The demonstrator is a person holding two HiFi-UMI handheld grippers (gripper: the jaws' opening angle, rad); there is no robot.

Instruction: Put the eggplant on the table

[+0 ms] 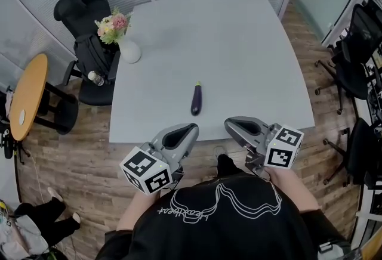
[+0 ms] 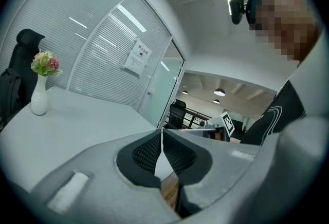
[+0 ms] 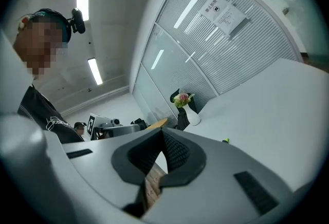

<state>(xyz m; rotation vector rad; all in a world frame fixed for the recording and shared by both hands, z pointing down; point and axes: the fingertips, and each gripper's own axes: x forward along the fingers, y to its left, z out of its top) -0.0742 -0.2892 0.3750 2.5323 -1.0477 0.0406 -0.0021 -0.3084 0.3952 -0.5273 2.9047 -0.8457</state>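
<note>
One eggplant (image 1: 196, 99) on table (image 1: 239, 44) by near edge, long axis pointing at closed, empty left gripper (image 1: 191, 128); right gripper (image 1: 229, 124) likewise closed, farther.

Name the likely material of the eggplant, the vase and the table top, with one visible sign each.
The eggplant has glossy dark purple skin and a green stem; whether it is real or a plastic replica cannot be told. The vase is smooth, white and rounded, so probably glazed ceramic, possibly plastic. The table has an even, pale grey, matte top without grain, likely laminate or painted board.
</note>
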